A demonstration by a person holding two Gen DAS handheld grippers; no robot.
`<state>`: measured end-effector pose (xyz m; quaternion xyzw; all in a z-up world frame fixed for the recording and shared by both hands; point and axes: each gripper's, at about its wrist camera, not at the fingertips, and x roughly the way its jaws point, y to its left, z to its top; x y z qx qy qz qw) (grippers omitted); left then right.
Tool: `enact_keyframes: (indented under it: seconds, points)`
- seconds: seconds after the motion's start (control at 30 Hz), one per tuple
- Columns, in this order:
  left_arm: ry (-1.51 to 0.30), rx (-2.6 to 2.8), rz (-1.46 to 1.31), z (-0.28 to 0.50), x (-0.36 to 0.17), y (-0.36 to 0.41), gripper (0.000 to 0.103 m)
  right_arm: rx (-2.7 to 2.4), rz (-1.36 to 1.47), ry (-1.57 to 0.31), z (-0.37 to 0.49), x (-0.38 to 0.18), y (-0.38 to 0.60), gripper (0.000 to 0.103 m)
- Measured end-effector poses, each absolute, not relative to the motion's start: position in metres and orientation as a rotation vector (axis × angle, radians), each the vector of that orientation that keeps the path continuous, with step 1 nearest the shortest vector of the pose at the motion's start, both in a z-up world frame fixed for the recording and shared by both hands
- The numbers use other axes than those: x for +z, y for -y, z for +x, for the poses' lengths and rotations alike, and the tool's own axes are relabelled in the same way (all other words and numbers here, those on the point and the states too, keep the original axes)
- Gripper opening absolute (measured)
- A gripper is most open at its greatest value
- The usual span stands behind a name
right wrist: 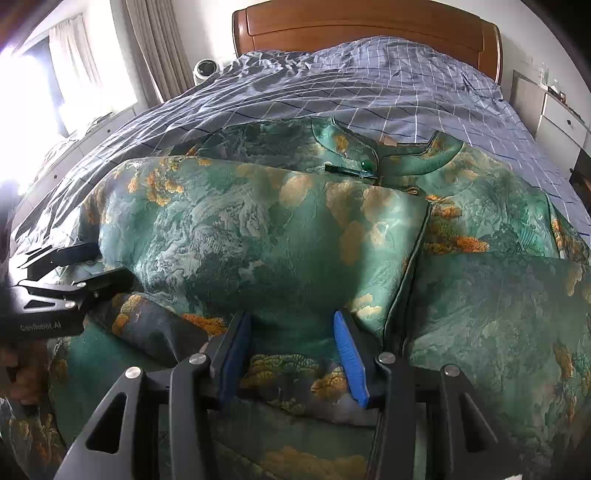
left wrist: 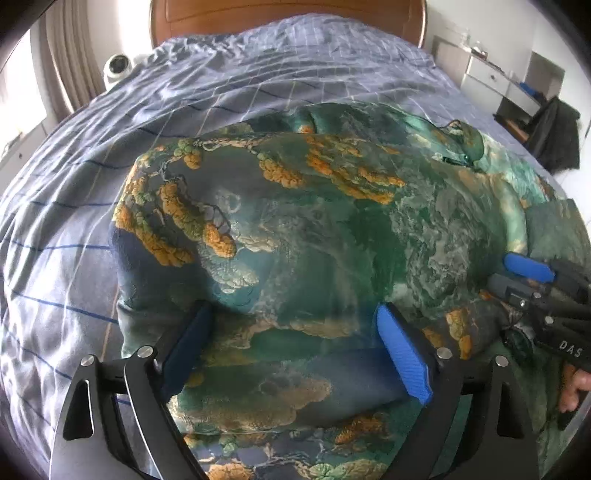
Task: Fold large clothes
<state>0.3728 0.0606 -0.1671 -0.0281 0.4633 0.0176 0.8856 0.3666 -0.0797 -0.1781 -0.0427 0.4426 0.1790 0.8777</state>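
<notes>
A large green garment (left wrist: 332, 229) with orange tree and mountain prints lies spread on the bed, its collar toward the headboard. It also fills the right wrist view (right wrist: 280, 236), where one side panel is folded over the middle. My left gripper (left wrist: 291, 321) is open, its blue pads (left wrist: 402, 354) straddling the cloth near the left edge. My right gripper (right wrist: 291, 328) is open over the folded panel's lower edge. It also shows in the left wrist view (left wrist: 517, 273), and the left gripper shows in the right wrist view (right wrist: 99, 266).
The bed has a blue-grey checked cover (left wrist: 155, 110) and a wooden headboard (right wrist: 369, 26). A small white fan (right wrist: 206, 69) stands at the left of the bed, by the curtains. White drawers (right wrist: 561, 118) and a dark chair (left wrist: 554, 136) stand at the right.
</notes>
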Motion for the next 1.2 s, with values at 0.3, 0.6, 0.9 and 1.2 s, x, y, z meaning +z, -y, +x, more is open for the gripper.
enact_keyframes:
  seconds: [0.3, 0.6, 0.9, 1.2]
  points:
    - [-0.872, 0.020, -0.074, 0.404, -0.108, -0.045, 0.092, 0.380, -0.076, -0.907, 0.367, -0.180, 0.082, 0.048]
    - [-1.024, 0.125, -0.228, 0.462, -0.181, -0.091, 0.096, 0.380, -0.078, -0.902, 0.365, -0.181, 0.082, 0.048]
    - [-1.016, 0.098, -0.114, 0.424, -0.156, -0.074, 0.096, 0.364, -0.110, -0.902, 0.364, -0.181, 0.078, 0.048]
    - [-0.934, -0.039, -0.134, 0.239, -0.097, -0.114, 0.100, 0.349, -0.142, -0.909, 0.349, -0.140, 0.079, 0.058]
